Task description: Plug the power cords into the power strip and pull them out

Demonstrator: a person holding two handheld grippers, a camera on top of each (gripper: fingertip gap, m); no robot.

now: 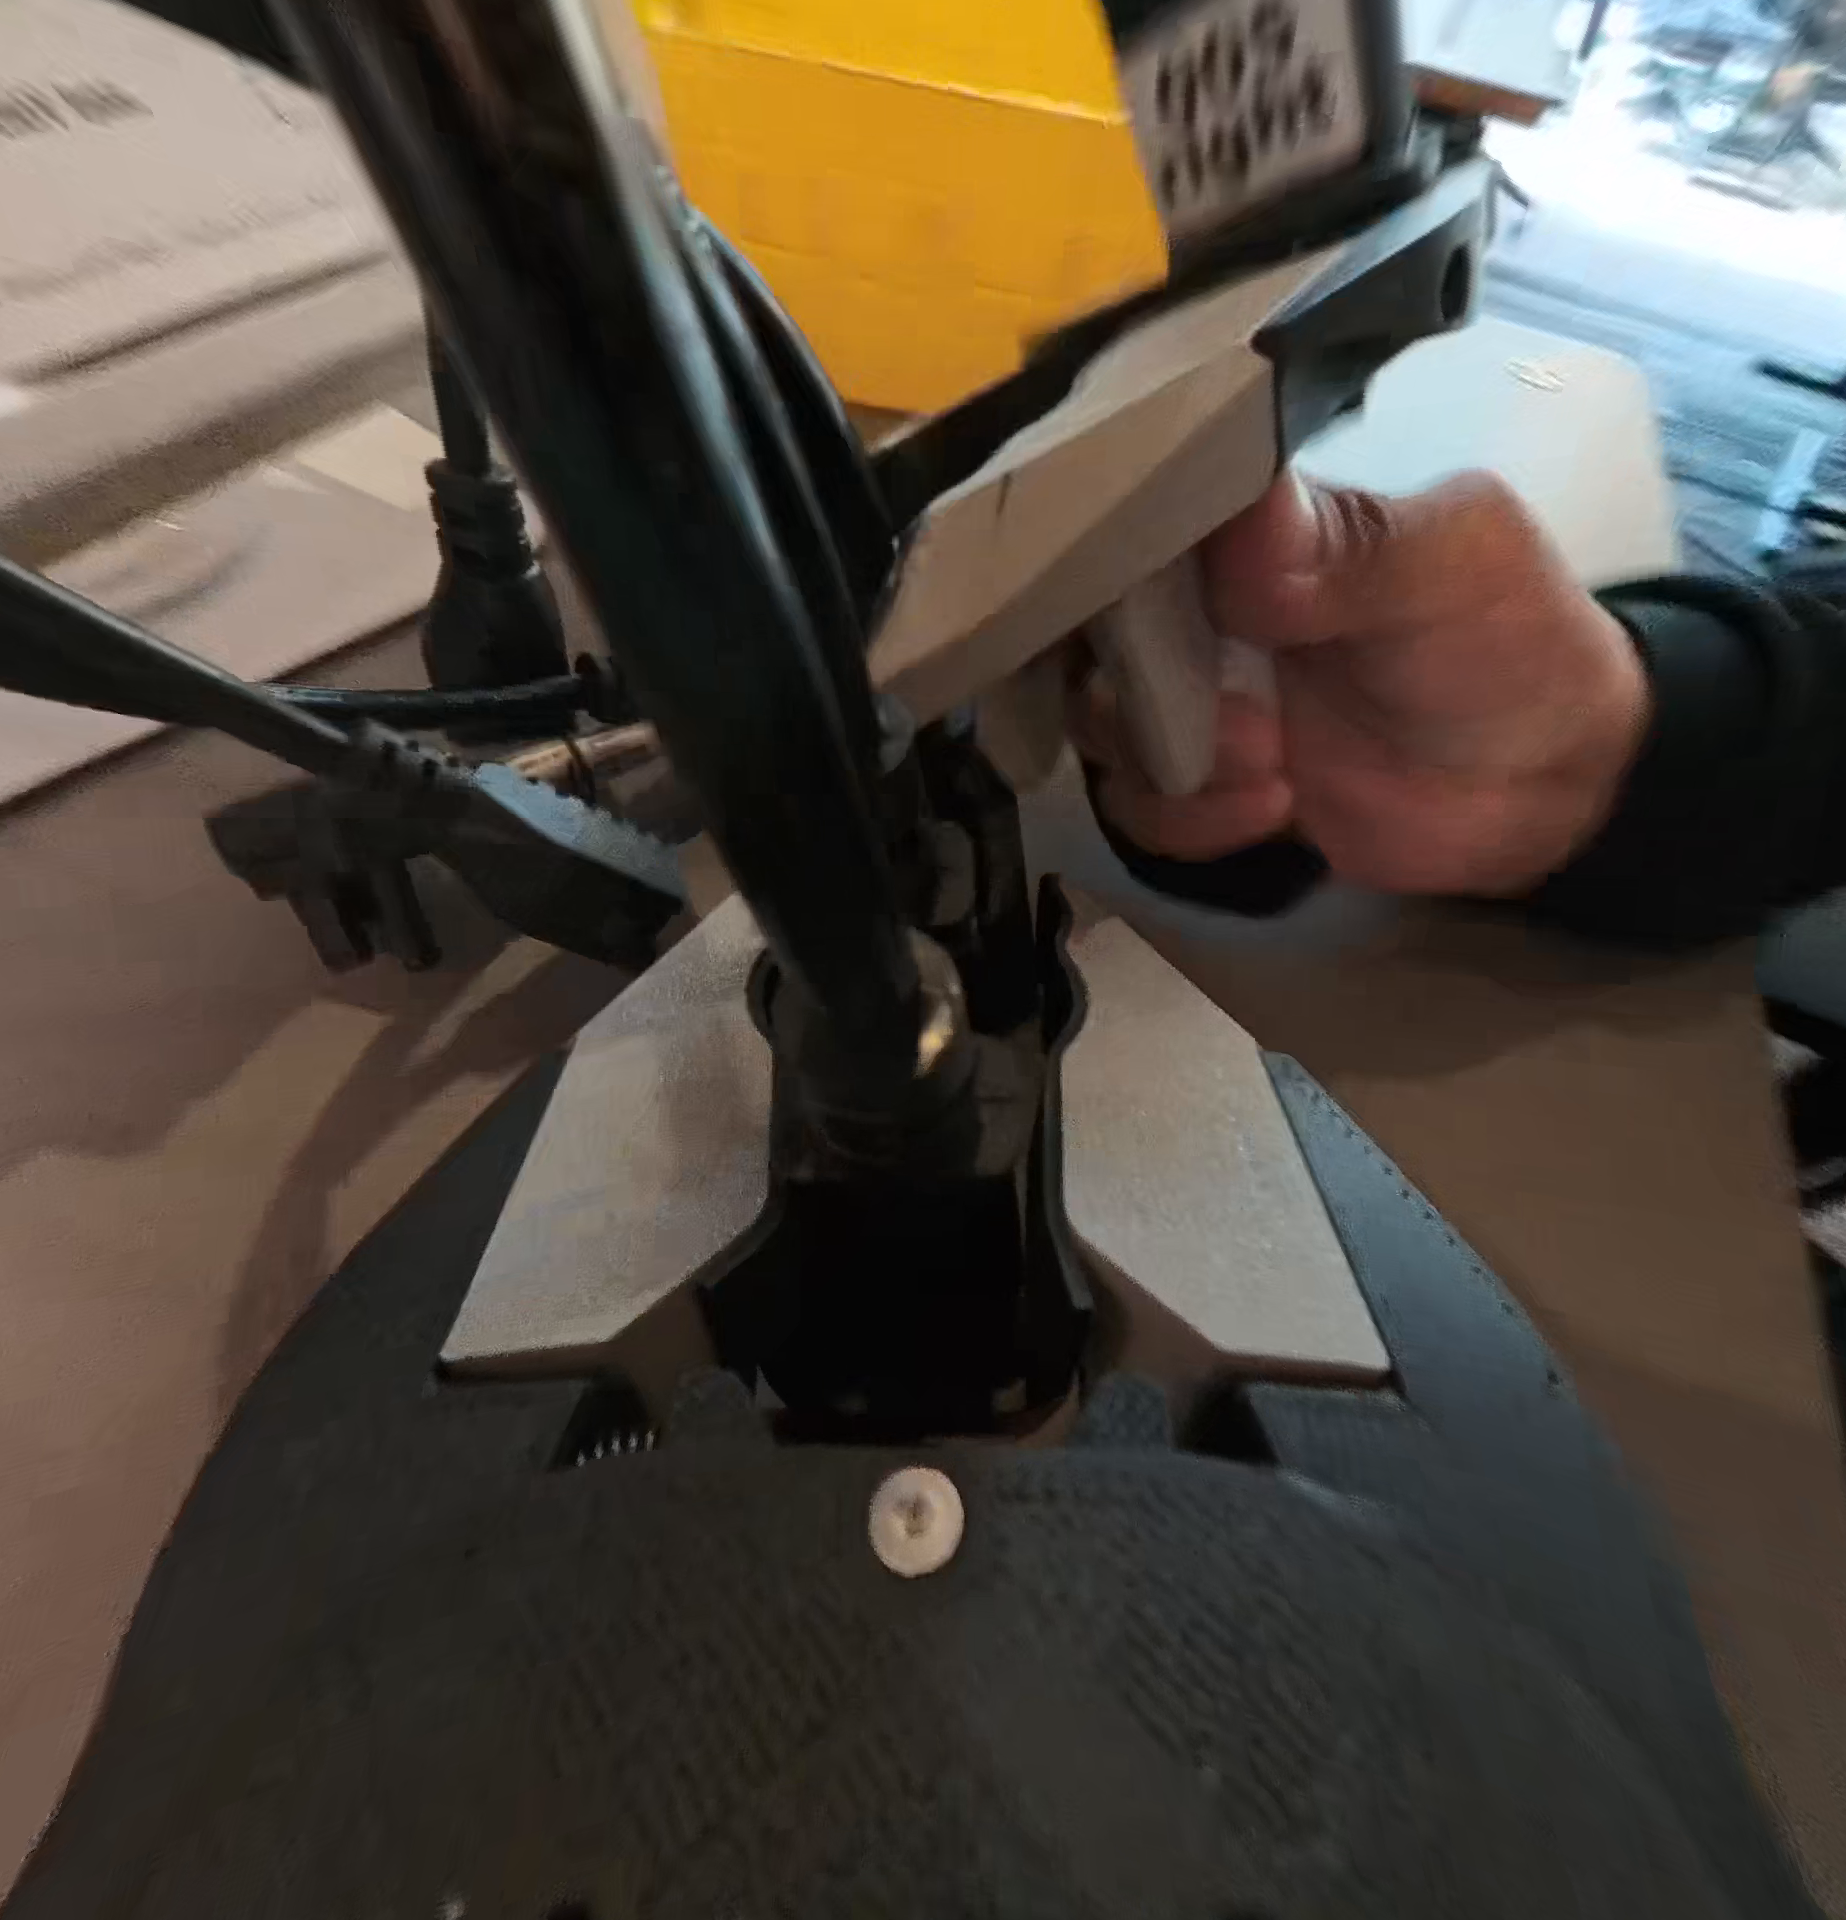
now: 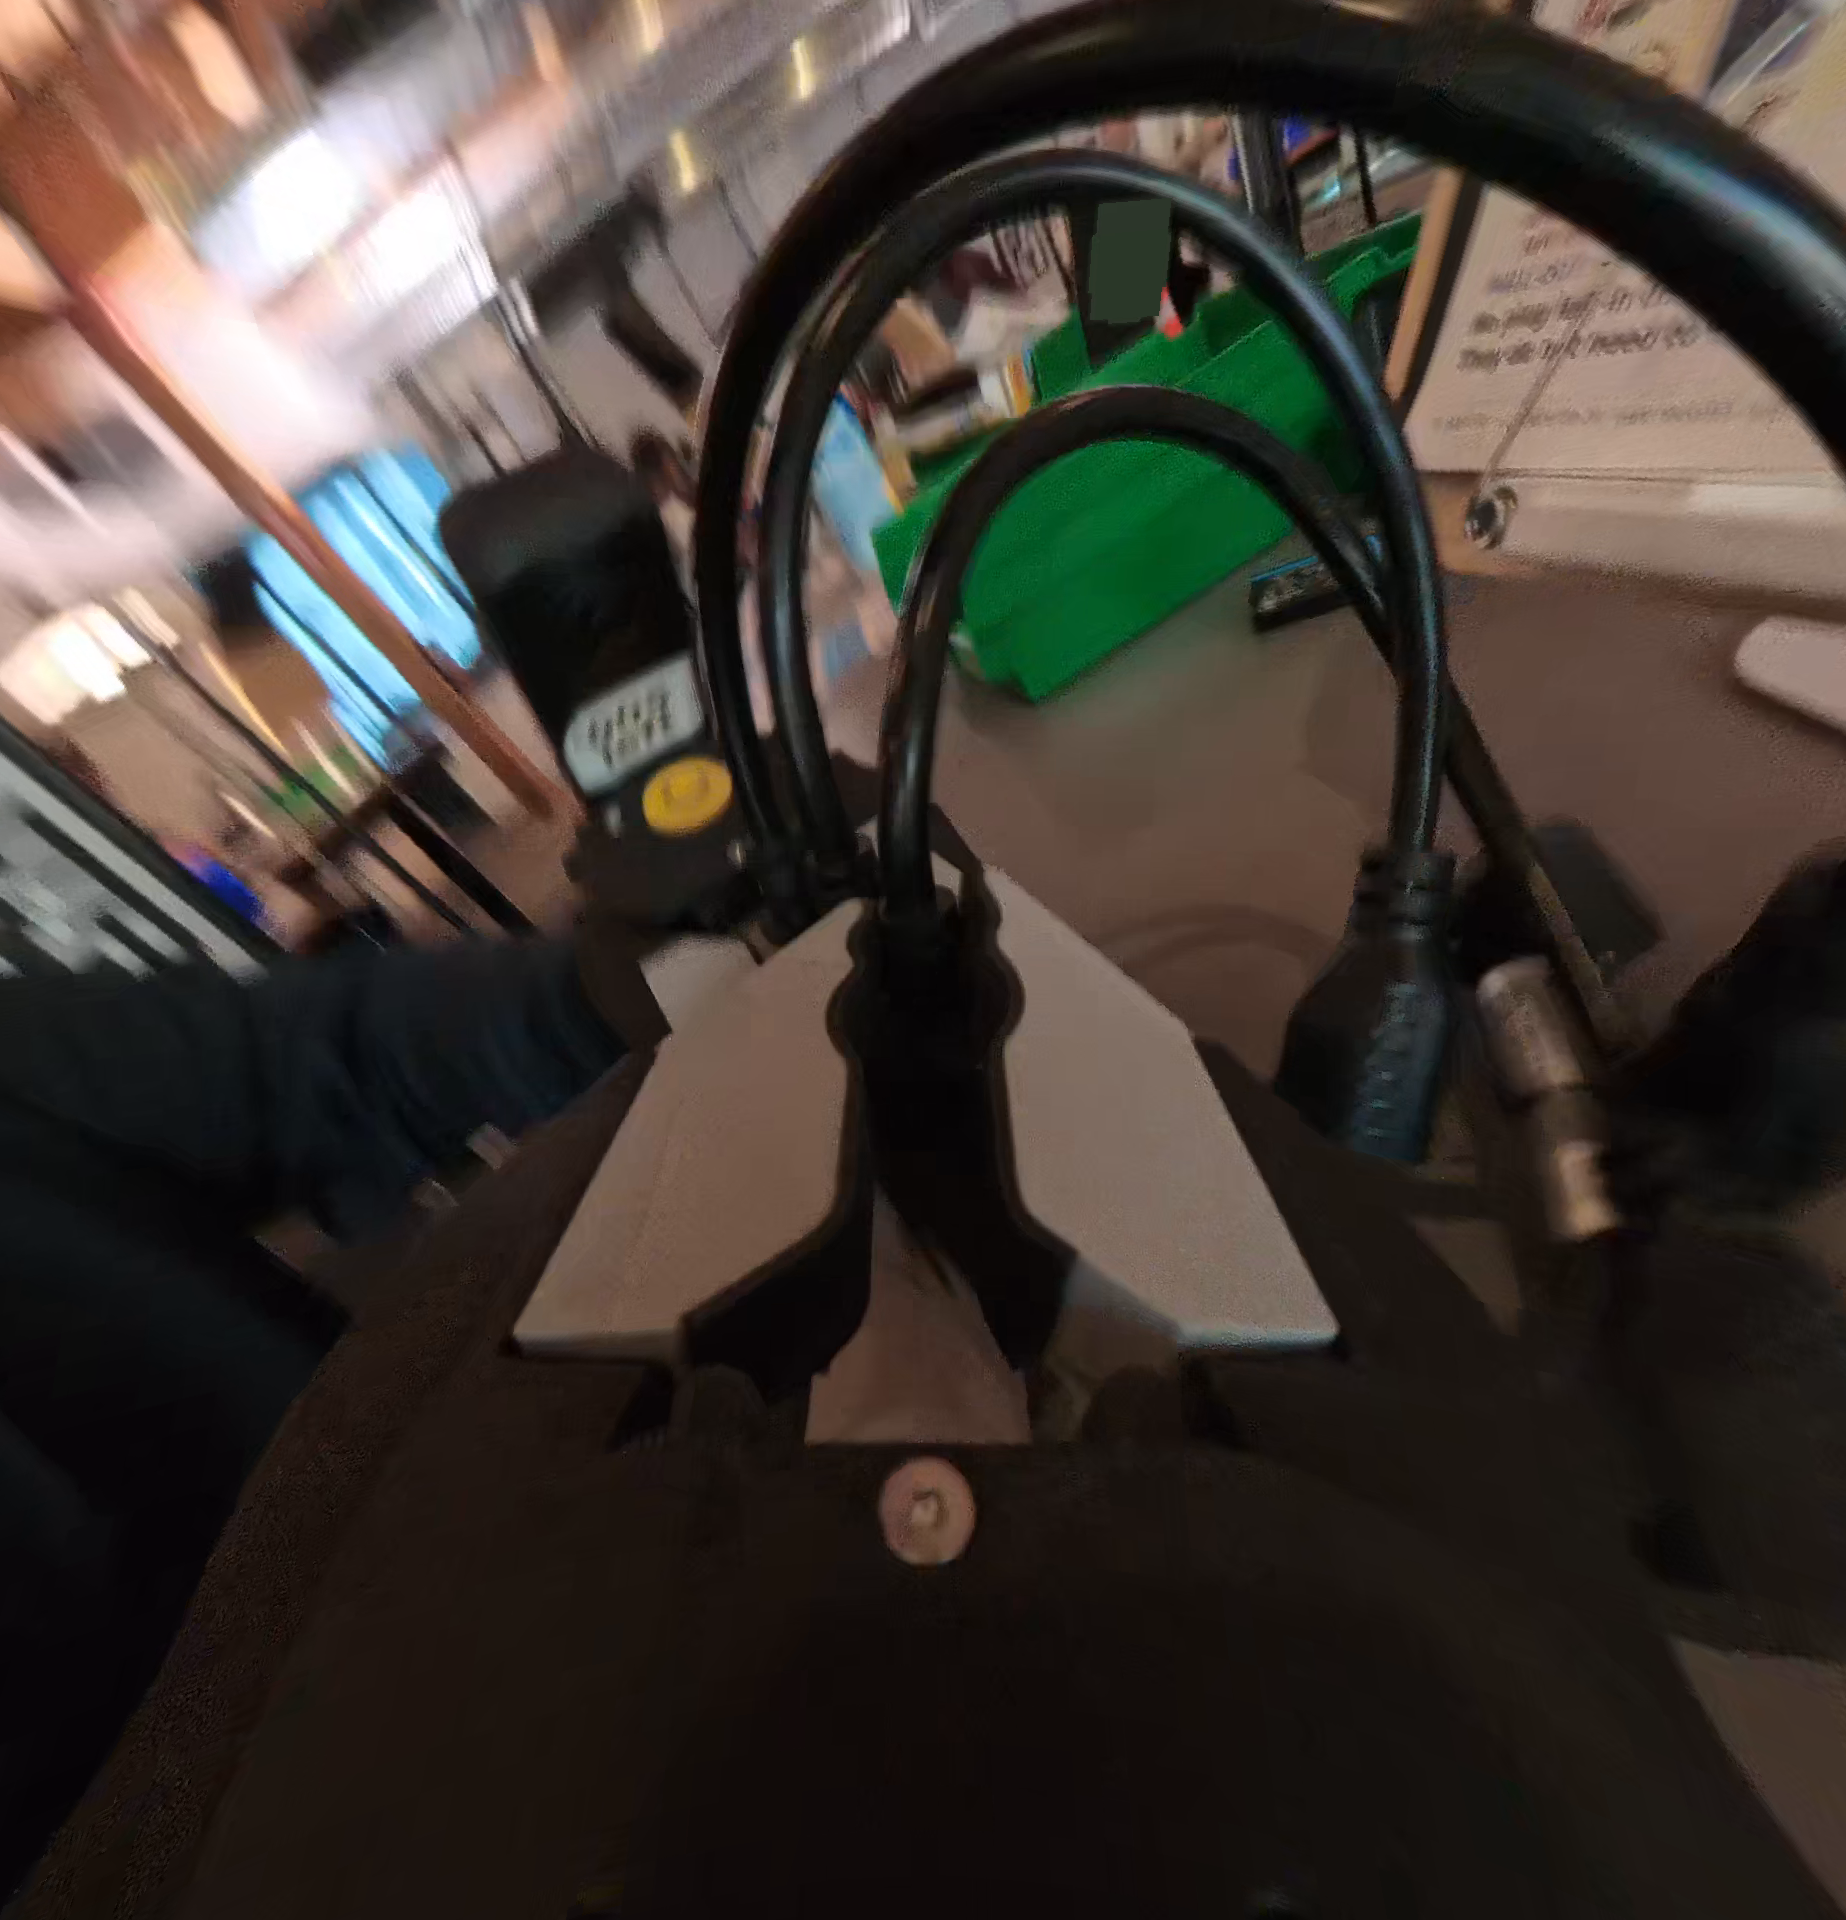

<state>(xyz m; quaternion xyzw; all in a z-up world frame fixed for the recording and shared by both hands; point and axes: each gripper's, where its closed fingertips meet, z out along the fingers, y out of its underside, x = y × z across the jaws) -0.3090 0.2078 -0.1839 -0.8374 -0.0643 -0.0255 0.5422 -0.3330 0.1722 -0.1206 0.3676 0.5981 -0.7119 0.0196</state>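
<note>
Both tongs [image 1: 903,997] [image 2: 924,935] clamped on black cords [image 2: 914,727]

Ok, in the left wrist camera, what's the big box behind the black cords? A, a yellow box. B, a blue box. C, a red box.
A: a yellow box stands on the table behind the black cords.

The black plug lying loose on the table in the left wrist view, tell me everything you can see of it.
The loose black plug lies on its side on the brown table, left of the left gripper. Its body looks like moulded black plastic or rubber, with a ribbed grip edge and a ridged strain relief where its black cord runs off to the upper left. It casts a shadow beside it. No gripper touches it. Blur hides its prongs.
</note>
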